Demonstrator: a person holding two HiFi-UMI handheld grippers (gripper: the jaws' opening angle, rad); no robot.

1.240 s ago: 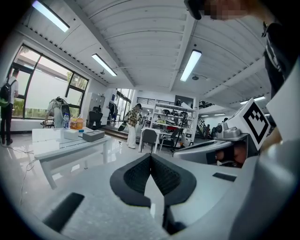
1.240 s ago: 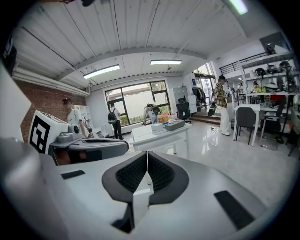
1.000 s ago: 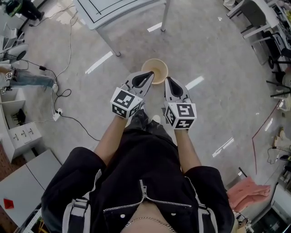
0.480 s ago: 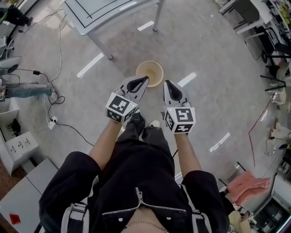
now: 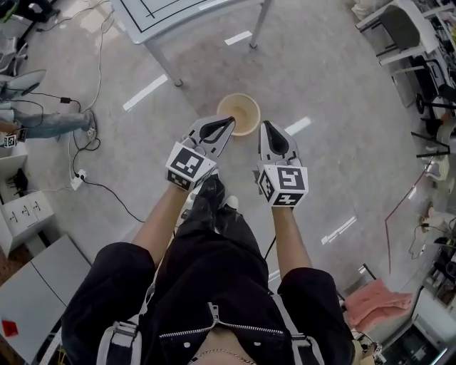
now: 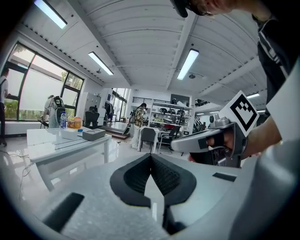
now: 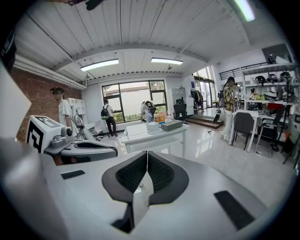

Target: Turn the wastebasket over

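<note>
Both as before — left gripper (image 5: pixel 228 122), right gripper (image 5: pixel 266 126) closed; wastebasket (image 5: pixel 241 109) upright.

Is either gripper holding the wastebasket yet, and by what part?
Nothing is held: left gripper and right gripper are shut and empty; the wastebasket stands on the floor.

Glossy grey floor (image 5: pixel 342 107), white table (image 5: pixel 164 18), big windows (image 7: pixel 133 98), strip lights (image 6: pixel 190 63) overhead.

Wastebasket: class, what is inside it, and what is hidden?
The wastebasket stands mouth up. Only its bare tan inner wall and bottom show, with nothing in it. The left gripper covers a bit of the near rim, so that corner is unseen.
</note>
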